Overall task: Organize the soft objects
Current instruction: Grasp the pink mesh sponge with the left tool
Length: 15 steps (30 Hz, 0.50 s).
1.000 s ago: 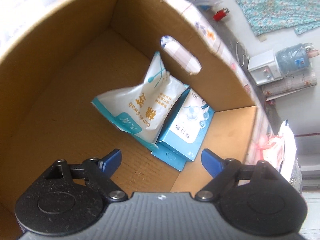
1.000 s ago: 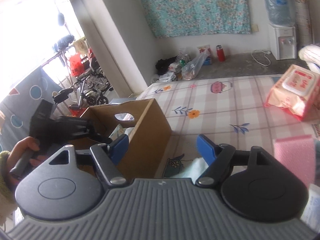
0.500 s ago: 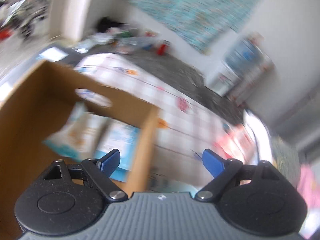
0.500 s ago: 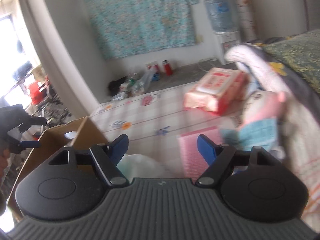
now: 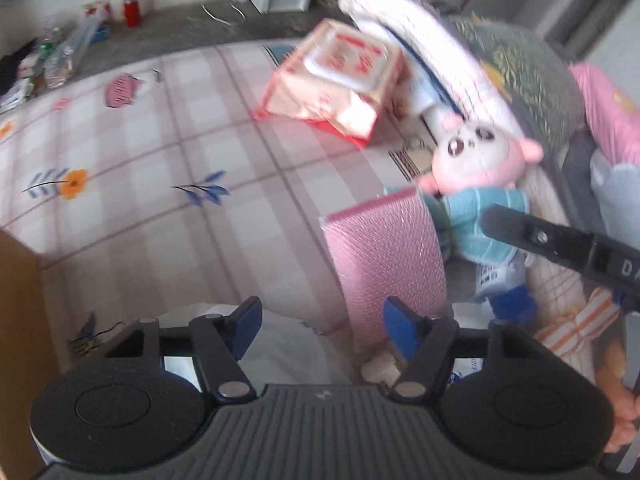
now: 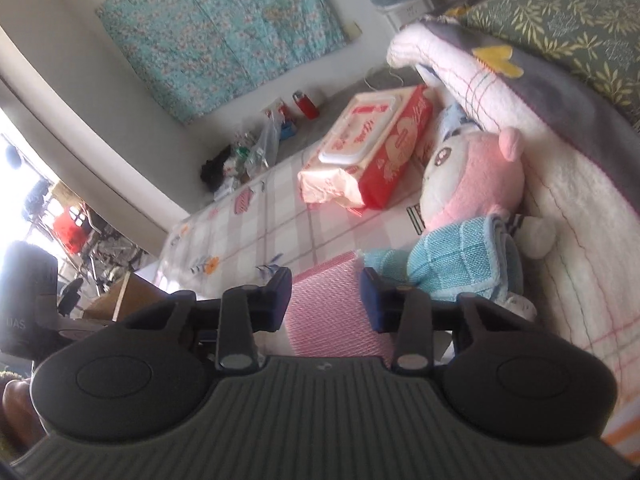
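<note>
1. Your right gripper [image 6: 325, 300] is spread, straddling the pink pad [image 6: 332, 316], not touching it.
2. Just right of it lies the plush doll [image 6: 472, 200].
3. Beyond sits the wipes pack [image 6: 372, 152].
4. Your left gripper [image 5: 320, 320] gapes empty over a white bag [image 5: 280, 352].

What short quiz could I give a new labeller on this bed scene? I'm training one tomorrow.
1. True or false: the right hand-held gripper is shut on the plush doll.
2. What lies right ahead of both open grippers? A) wet-wipes pack B) pink sponge pad C) blanket
3. Fill in: the doll wears a ____ knitted top.

Key: 1 false, it is open and empty, like the left hand-held gripper. 2 B. 3 light blue.
</note>
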Tool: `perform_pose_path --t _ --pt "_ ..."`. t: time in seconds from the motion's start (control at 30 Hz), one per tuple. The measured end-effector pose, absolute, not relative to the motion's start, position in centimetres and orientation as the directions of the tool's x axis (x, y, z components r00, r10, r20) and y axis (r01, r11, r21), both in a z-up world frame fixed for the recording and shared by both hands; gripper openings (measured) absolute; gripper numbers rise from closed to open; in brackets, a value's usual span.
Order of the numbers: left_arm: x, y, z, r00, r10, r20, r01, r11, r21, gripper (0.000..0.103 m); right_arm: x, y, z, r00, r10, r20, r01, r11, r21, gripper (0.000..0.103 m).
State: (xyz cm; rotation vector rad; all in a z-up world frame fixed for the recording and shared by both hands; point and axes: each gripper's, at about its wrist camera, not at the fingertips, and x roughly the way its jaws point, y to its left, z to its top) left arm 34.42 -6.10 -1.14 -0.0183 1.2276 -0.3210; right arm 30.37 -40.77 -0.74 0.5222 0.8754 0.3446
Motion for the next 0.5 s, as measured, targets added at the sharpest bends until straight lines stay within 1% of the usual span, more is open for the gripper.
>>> perform_pose_path --t 0.1,0.2,0.23,0.37,0.5 --pt "35.6 -7.0 -2.9 0.255 -0.253 -0.933 0.250 0.950 -0.189 0.069 32.0 -40.5 -2.3 0.564 0.490 -0.665 -0.066 0.829 0.555 0.037" --pt "36.4 -7.2 -3.8 0.236 -0.234 -0.943 0.220 0.958 -0.183 0.068 33.4 -40.1 -3.8 0.531 0.486 -0.694 -0.048 0.835 0.548 0.039" --pt "36.6 -7.3 -4.1 0.229 -0.232 -0.945 0.206 0.961 -0.186 0.066 33.8 -40.0 -4.3 0.520 0.486 -0.703 -0.040 0.836 0.548 0.039" --pt "37.6 -7.8 -5.0 0.218 -0.253 -0.942 0.179 0.960 -0.217 0.066 34.5 -39.5 -6.2 0.488 0.507 -0.711 -0.033 0.824 0.565 0.039" --pt "37.5 -8.1 -4.7 0.219 -0.291 -0.931 0.174 0.951 -0.257 0.060 35.0 -38.5 -7.0 0.464 0.533 -0.707 -0.047 0.812 0.581 0.038"
